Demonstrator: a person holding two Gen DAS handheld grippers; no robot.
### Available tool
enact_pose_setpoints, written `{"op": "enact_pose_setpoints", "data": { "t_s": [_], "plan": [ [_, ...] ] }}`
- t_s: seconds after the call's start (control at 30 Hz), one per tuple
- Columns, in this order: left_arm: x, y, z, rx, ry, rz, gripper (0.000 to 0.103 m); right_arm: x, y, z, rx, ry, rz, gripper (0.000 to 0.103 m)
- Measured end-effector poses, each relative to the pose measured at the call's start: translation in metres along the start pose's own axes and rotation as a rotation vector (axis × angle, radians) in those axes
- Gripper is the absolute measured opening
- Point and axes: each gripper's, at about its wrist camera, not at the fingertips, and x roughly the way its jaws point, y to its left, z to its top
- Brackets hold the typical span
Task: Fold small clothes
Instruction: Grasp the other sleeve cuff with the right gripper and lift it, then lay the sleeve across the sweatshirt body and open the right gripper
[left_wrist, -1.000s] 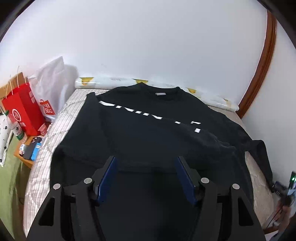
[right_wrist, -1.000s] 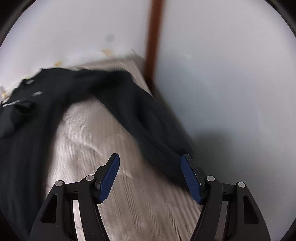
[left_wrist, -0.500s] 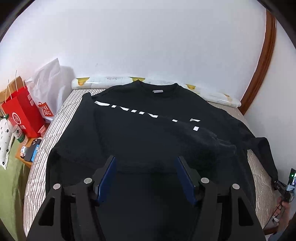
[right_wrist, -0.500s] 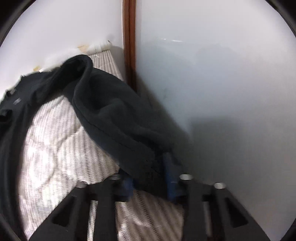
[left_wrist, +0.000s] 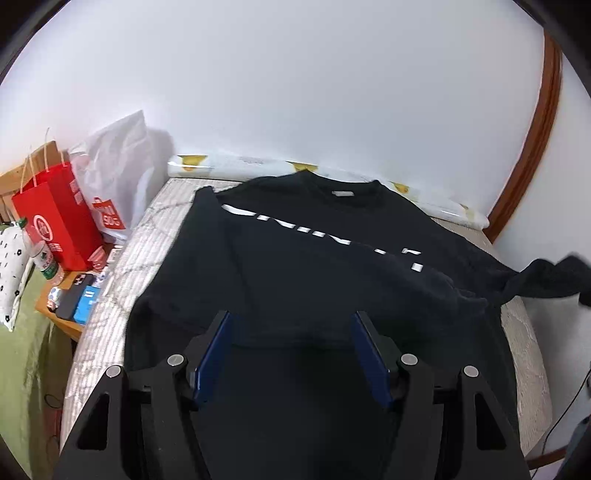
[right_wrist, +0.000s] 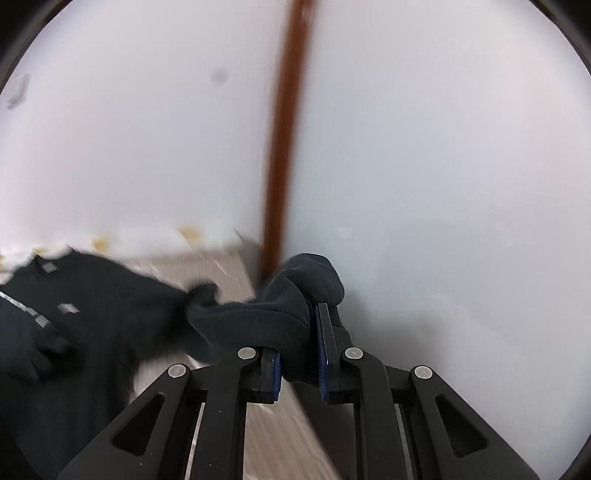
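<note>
- Two hand-held grippers in play, one black sweatshirt (left_wrist: 295, 266) spread flat on a striped mattress (left_wrist: 147, 236).
- Sweatshirt: collar toward the far wall, white lettering across the chest, hem nearest the left wrist cam. L sleeve looks folded in over the body.
- Left gripper (left_wrist: 291, 354): jaws set wide, nothing between the blue pads, hovering over the near hem w/o pinching it.
- Right gripper (right_wrist: 299, 350): jaws closing, nearly together, w/ the cuff end of the R sleeve (right_wrist: 273, 314) bunched between the pads. Fabric bulges above and to the left of the fingers.
- Sleeve is lifted off the mattress; from the left cam it shows as a raised dark strip at the right edge (left_wrist: 550, 277), stretched out from the shoulder.
- Right cam is motion-blurred; the rest of the garment is a dark smear lower left.
- Bg: white wall, brown wooden trim (right_wrist: 284, 140) in the corner, rolled white sheet w/ yellow print (left_wrist: 258, 166) along the head of the mattress.
- Left of the bed: red paper bag (left_wrist: 55, 221), white plastic bag (left_wrist: 114, 177), small wooden table (left_wrist: 62, 321) w/ a phone and bits on it.
</note>
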Motion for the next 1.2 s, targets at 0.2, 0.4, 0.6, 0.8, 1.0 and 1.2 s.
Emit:
{"op": "enact_pose_setpoints", "data": {
  "t_s": [0.2, 0.4, 0.6, 0.8, 1.0, 1.2],
  "plan": [
    [0.0, 0.033, 0.001, -0.029, -0.001, 0.015, 0.063, -0.051, 0.115, 0.061, -0.125, -0.158, 0.208, 0.015],
    [0.009, 0.056, -0.002, -0.036, 0.012, 0.027, 0.066, -0.084, 0.234, 0.074, -0.233, -0.204, 0.452, 0.015],
    [0.025, 0.073, -0.01, -0.048, 0.042, 0.027, 0.066, -0.076, 0.336, 0.043, -0.336, -0.102, 0.633, 0.015],
    [0.04, 0.088, -0.016, -0.069, 0.075, 0.033, 0.066, -0.034, 0.397, 0.0, -0.385, 0.045, 0.691, 0.019],
    [0.048, 0.082, -0.014, -0.043, 0.084, 0.028, 0.066, -0.003, 0.389, -0.017, -0.36, 0.115, 0.651, 0.071],
    [0.063, 0.05, -0.005, -0.002, 0.094, -0.043, 0.066, 0.001, 0.34, -0.024, -0.326, 0.115, 0.632, 0.072]
  ]
}}
